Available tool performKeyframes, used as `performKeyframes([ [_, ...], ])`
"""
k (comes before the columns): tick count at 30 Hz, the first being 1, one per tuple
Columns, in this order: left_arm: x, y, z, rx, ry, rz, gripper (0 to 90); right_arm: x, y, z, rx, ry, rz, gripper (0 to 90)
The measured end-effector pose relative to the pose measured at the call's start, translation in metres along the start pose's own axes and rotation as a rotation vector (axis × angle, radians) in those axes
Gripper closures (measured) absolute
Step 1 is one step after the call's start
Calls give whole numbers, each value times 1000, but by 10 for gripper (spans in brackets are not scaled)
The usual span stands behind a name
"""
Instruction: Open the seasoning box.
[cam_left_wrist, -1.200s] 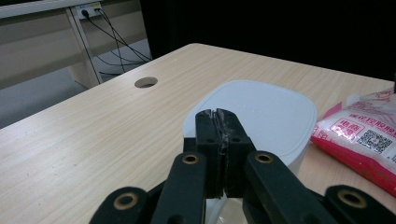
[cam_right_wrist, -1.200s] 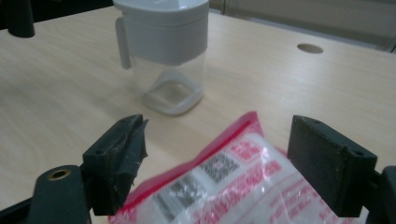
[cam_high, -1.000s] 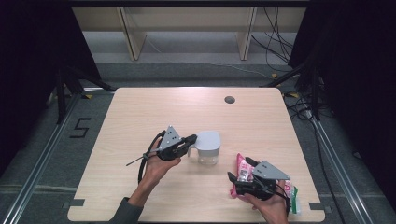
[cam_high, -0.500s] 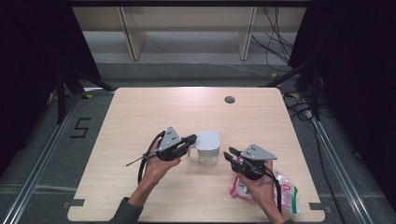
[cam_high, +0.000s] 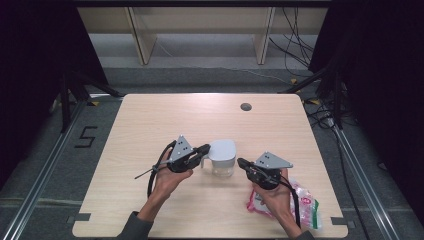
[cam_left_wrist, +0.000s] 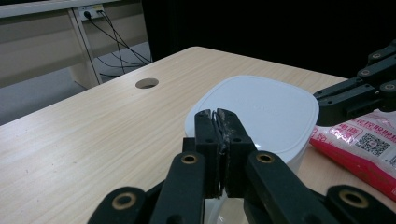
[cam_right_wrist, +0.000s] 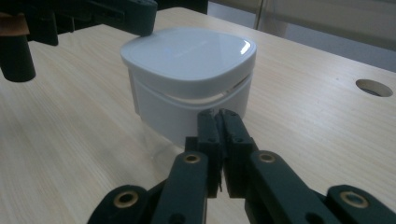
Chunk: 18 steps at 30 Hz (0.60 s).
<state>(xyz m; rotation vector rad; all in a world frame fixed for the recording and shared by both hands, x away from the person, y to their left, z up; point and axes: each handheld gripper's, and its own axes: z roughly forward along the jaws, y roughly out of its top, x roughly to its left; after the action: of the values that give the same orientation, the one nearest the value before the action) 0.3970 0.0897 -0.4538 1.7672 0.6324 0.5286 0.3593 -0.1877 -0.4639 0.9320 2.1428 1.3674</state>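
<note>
A small square container with a white lid (cam_high: 222, 151) stands at the middle of the table. My left gripper (cam_high: 205, 148) is shut, and its tips rest against the lid's left edge (cam_left_wrist: 217, 114). My right gripper (cam_high: 241, 162) has just been closing and is now shut with nothing between its jaws. Its tips hang just short of the container's right side (cam_right_wrist: 217, 114). From the right gripper view, the container (cam_right_wrist: 187, 74) fills the centre, with the left gripper (cam_right_wrist: 116, 11) behind it. A pink and clear snack packet (cam_high: 302, 200) lies under the right hand.
The light wooden table (cam_high: 150, 125) has a round cable hole (cam_high: 245, 106) near its far edge. Beyond it are shelf legs and cables on the floor. In the left gripper view the packet (cam_left_wrist: 359, 144) lies right of the container (cam_left_wrist: 261, 112).
The right gripper moved from over the pink packet leftward and forward to the container, and its jaws went from open to shut. The left gripper and container stayed put.
</note>
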Motion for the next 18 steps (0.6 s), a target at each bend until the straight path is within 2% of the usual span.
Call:
performKeyframes([
  [2,0,0,0,1,1,7,870,1,2,0,6,11,-3,899],
  [4,0,0,0,-1,1,1,870,0,3,2,-1,0,-17,900],
  [5,0,0,0,0,2,2,870,1,3,3,4,0,2,900],
  [6,0,0,0,-2,-1,12,869,1,3,3,8,-1,2,900],
  [7,0,0,0,4,3,13,869,0,3,5,1,16,1,900],
  [8,0,0,0,1,2,10,870,0,4,6,-7,-5,-16,900],
  [9,1,0,0,1,0,1,869,0,4,6,-2,-4,-17,900],
  [10,1,-1,0,-1,0,0,869,1,5,6,16,-2,0,900],
  [12,1,-1,-1,2,4,2,869,3,5,7,15,2,8,900],
  [13,2,-1,-1,-1,1,-4,869,2,6,7,11,6,-7,900],
  [15,3,-1,-1,6,16,1,870,2,6,8,4,14,3,900],
  [18,5,-3,-2,8,12,-19,866,2,10,7,-12,1,-43,900],
])
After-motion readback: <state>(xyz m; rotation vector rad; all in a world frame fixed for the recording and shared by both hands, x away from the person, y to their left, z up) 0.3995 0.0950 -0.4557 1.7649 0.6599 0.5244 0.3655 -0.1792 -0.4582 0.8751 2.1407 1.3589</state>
